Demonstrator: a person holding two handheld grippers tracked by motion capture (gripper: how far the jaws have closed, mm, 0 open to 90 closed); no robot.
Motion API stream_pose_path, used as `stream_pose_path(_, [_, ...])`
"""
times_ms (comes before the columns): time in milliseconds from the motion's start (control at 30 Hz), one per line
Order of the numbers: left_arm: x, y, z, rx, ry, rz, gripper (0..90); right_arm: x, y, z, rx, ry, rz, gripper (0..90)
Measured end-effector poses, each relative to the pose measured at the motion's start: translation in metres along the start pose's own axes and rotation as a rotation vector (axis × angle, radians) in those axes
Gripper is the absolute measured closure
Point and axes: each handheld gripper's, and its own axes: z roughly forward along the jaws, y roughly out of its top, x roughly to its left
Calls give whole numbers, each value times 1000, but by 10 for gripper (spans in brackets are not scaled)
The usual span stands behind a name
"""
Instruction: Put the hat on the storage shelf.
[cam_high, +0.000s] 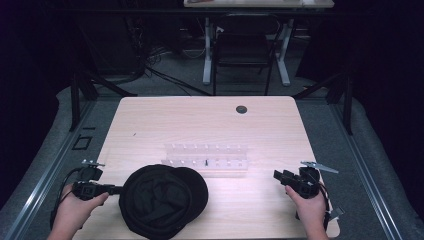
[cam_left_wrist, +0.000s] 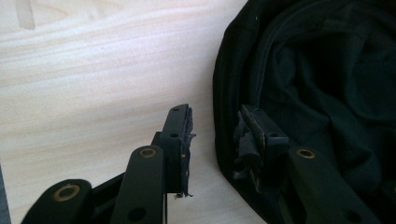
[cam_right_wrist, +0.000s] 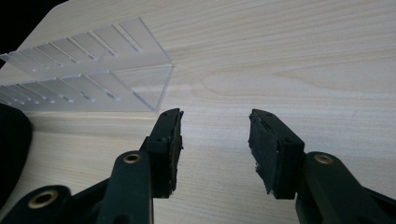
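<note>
A black cloth cap (cam_high: 162, 200) lies upside down near the table's front edge, left of centre. My left gripper (cam_high: 117, 190) is at the cap's left rim. In the left gripper view it (cam_left_wrist: 215, 135) stands open, one jaw outside over the bare wood and the other over the cap (cam_left_wrist: 327, 84), with the rim between them. A clear acrylic slotted rack (cam_high: 206, 160) sits just behind the cap. My right gripper (cam_high: 276, 175) hovers open at the front right, nothing between its jaws (cam_right_wrist: 215, 135). The rack (cam_right_wrist: 93, 70) is ahead and to its left, and the cap's edge (cam_right_wrist: 11, 149) is at far left.
The light wooden table (cam_high: 200, 120) has a round cable hole (cam_high: 241, 109) at the back. A small dark piece (cam_high: 206, 162) stands in one rack slot. A black chair (cam_high: 245, 45) and another desk's white legs (cam_high: 207, 55) stand beyond the table.
</note>
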Motion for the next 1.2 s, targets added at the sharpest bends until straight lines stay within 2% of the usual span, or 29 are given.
stream_pose_path(100, [-1,3,1,23,11,6,632,0,0,1,3,0,-2,534])
stream_pose_path(133, [-2,6,3,44,28,16,633,0,0,1,3,0,-2,533])
stream_pose_path(267, [-2,10,6,85,49,11,654,0,-1,1,-1,1,6,531])
stream_pose_path(367, [1,12,10,111,28,-2,672,-1,-1,1,-1,8,9,529])
stream_pose_path(400, [2,13,12,125,13,-18,674,0,-1,1,-1,9,13,528])
stream_pose_path(500, [5,13,12,132,9,-30,667,-1,-1,2,-1,11,15,528])
stream_pose_path(600, [6,15,6,126,-20,-57,657,-1,-1,2,0,13,16,527])
stream_pose_path(700, [4,16,4,132,-26,-53,652,-1,-1,2,5,15,16,527])
stream_pose_path(767, [0,17,4,145,-13,-40,654,-1,-1,3,7,16,22,526])
stream_pose_path(900, [-2,17,10,178,-16,-32,653,-1,-1,3,7,19,23,523])
stream_pose_path(1067, [3,18,22,202,-44,-88,659,-2,-2,4,13,21,23,518])
stream_pose_path(1100, [3,18,22,202,-44,-88,659,-2,-1,3,22,12,16,517])
stream_pose_path(1200, [3,17,26,217,-47,-88,657,-2,-2,4,13,23,30,515])
